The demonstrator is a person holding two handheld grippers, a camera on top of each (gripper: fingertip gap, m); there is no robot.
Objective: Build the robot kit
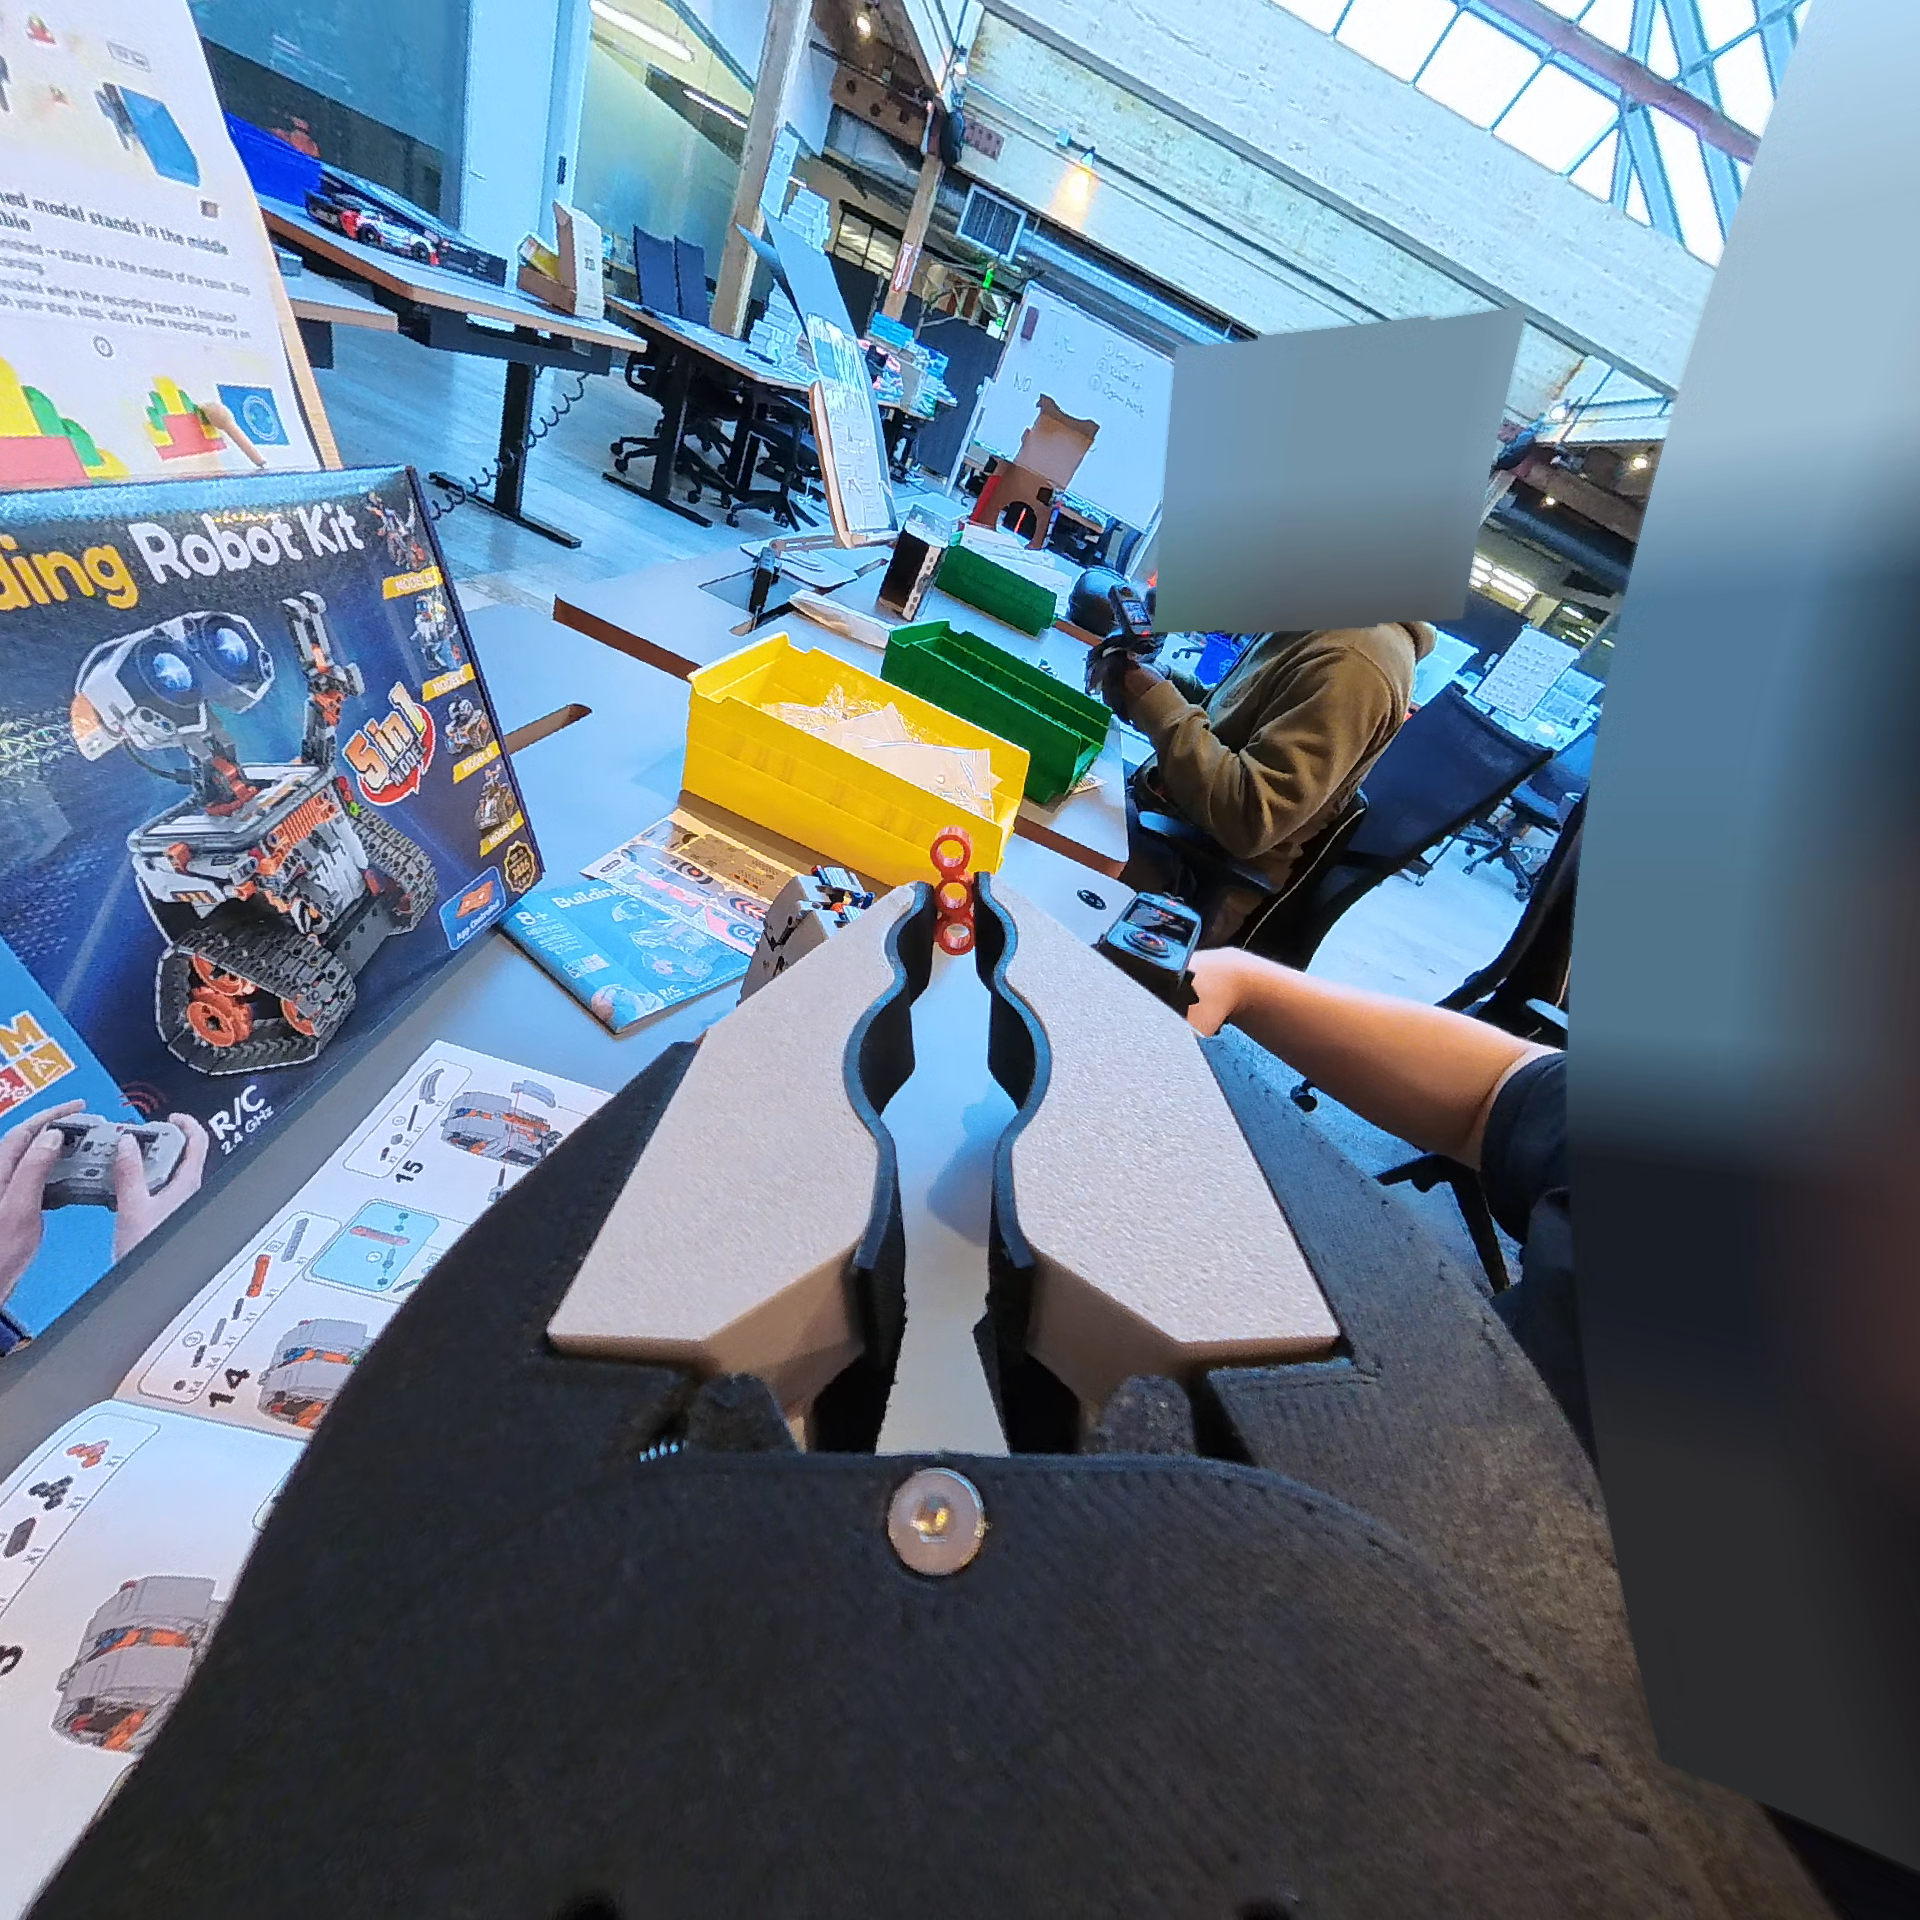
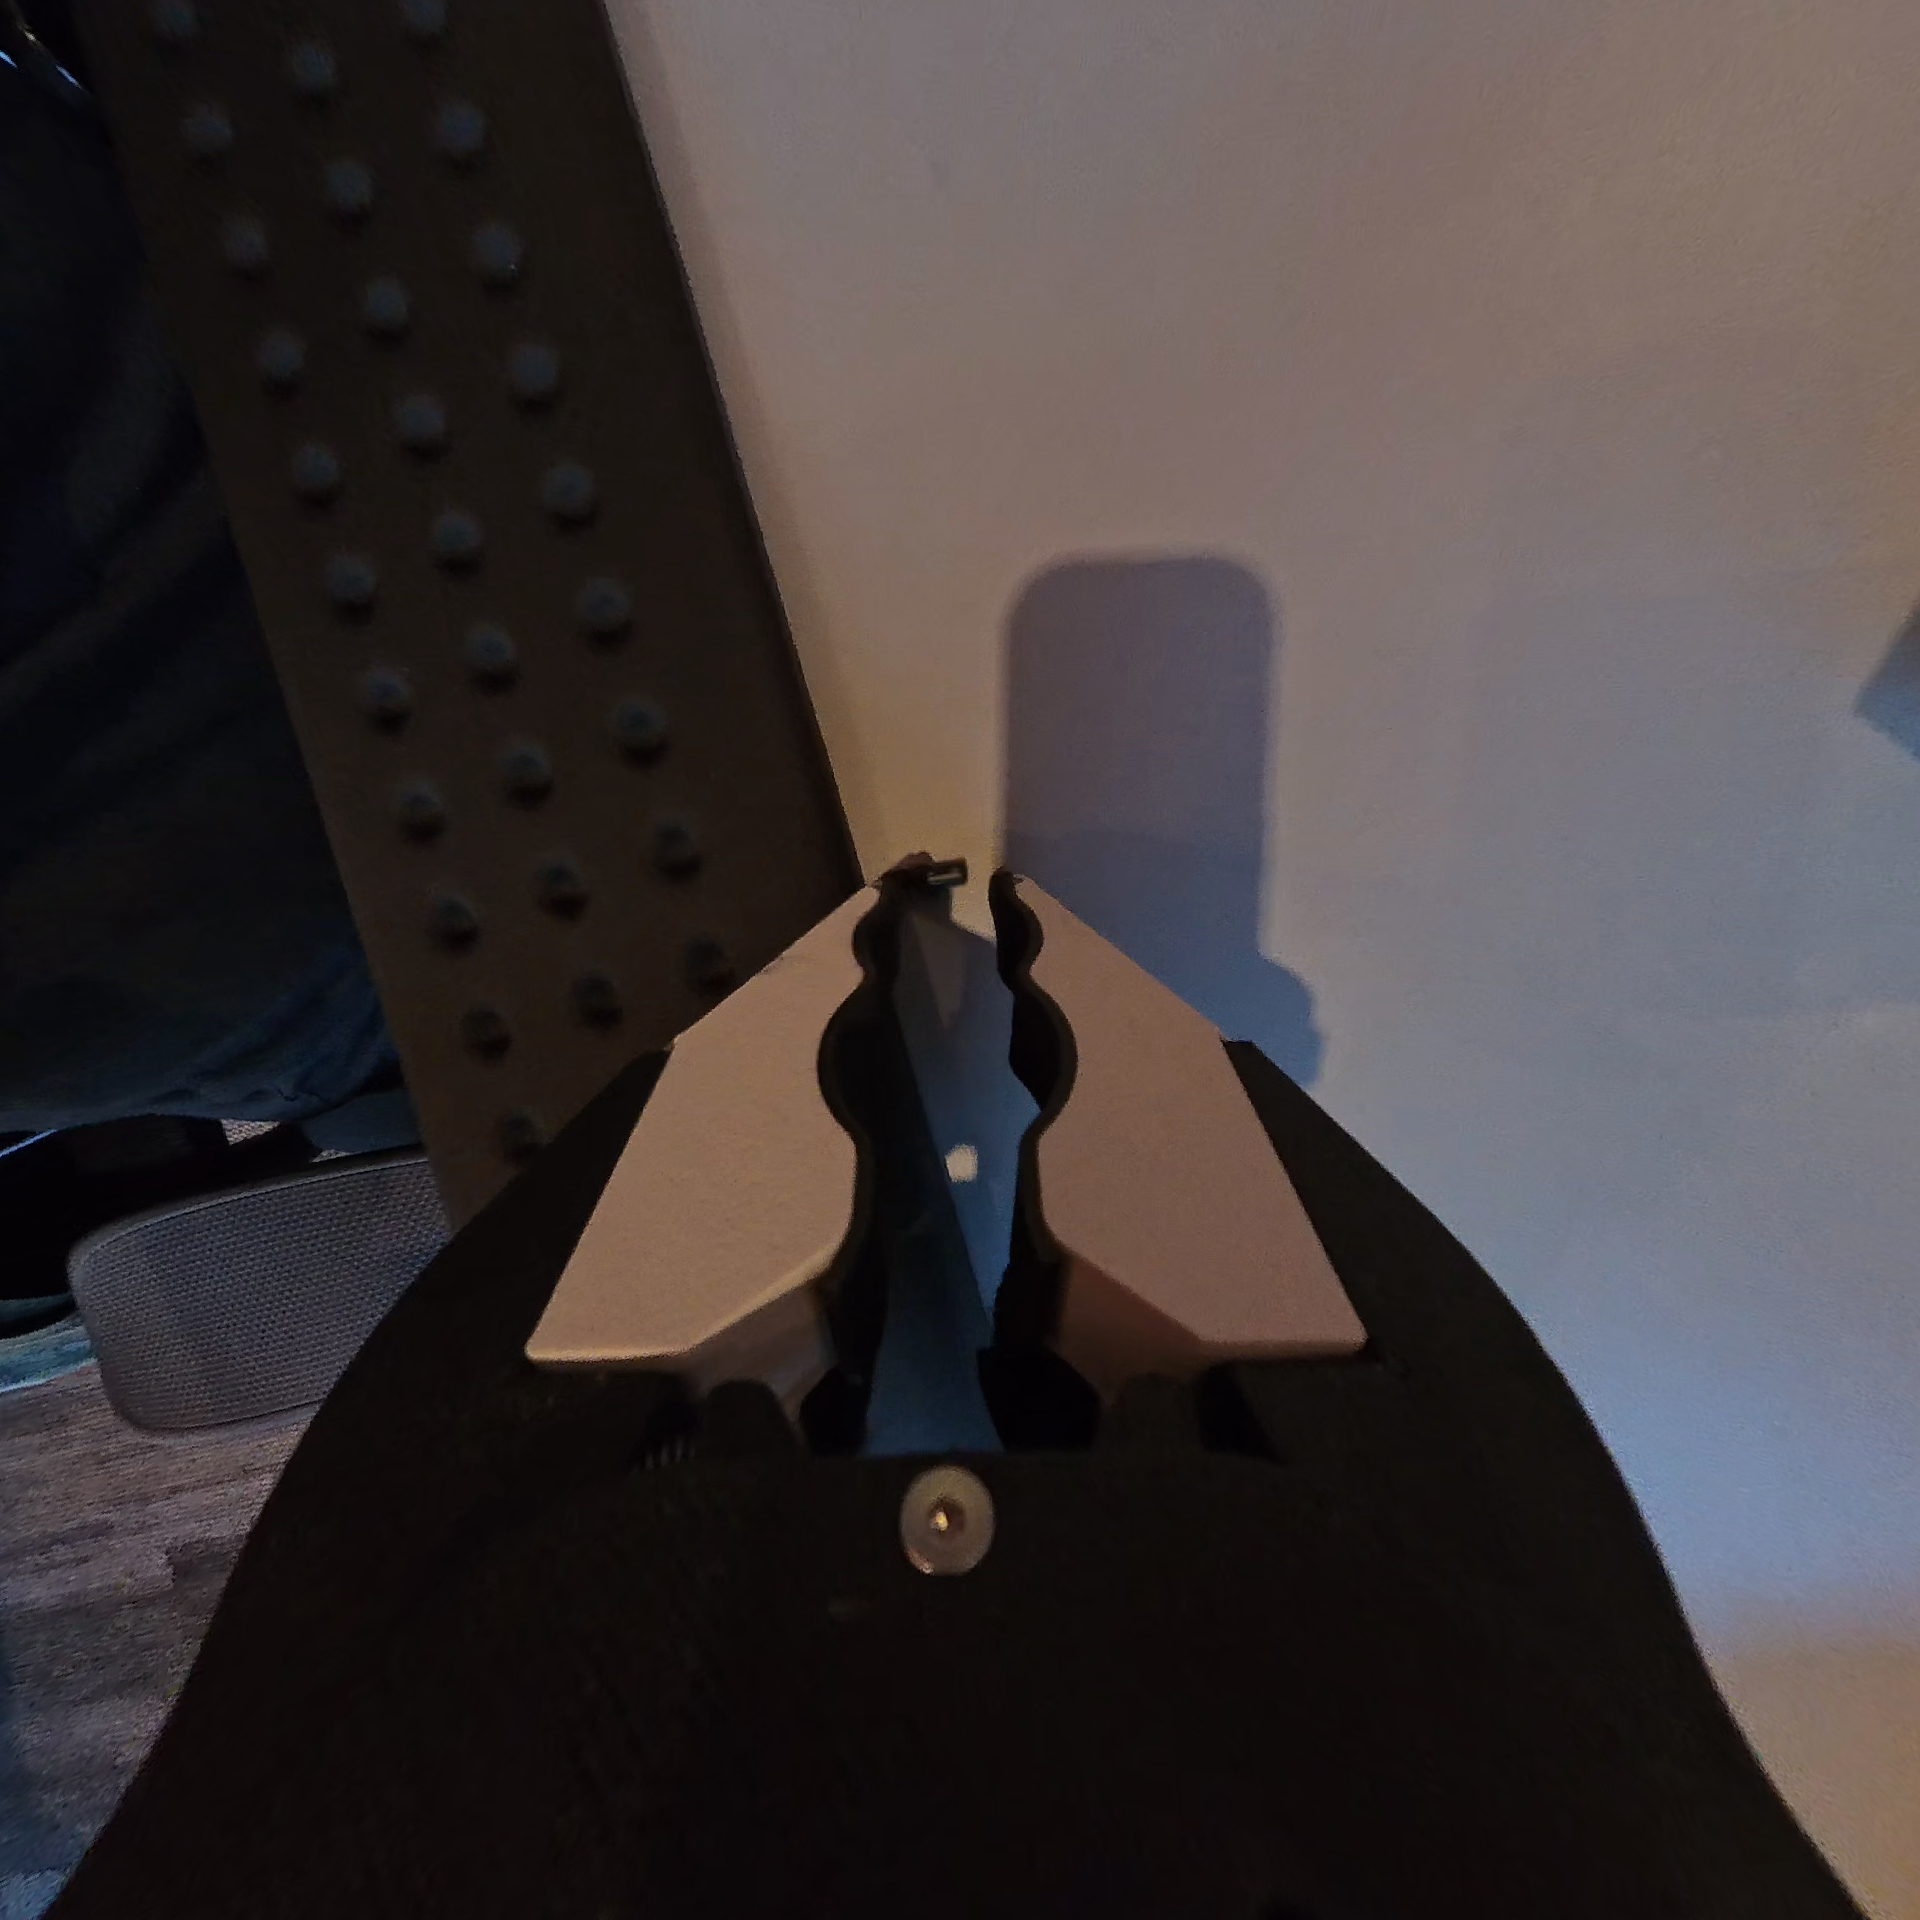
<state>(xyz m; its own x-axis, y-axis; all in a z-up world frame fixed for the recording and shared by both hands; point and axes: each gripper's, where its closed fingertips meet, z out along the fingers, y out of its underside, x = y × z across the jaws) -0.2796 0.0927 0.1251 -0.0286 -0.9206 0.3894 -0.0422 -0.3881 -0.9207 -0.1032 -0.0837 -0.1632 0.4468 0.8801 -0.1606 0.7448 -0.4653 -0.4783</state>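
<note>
Gripping a small red three-hole piece (image 1: 952, 891) at its tips, the left gripper (image 1: 952, 914) hangs above the table (image 1: 582, 665), w/ a yellow bin (image 1: 831, 769) near the far edge and a robot-kit box (image 1: 239, 831) at the left. Right gripper (image 2: 951, 883), by a pale wall (image 2: 1351, 364), pinches a tiny dark bit (image 2: 935, 871) against its left fingertip; can't tell if the jaws fully clench it.

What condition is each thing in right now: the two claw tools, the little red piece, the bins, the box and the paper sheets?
Left gripper: shut on the red three-hole plastic beam.
Red three-hole plastic beam: upright, pinched at the tips.
Right gripper: nearly closed, a small black piece at its tips.
Yellow plastic bin: open, holding clear bags.
Green plastic bin: open, contents hidden.
Robot kit box: standing, leaning back.
Instruction sheets: lying flat.
</note>
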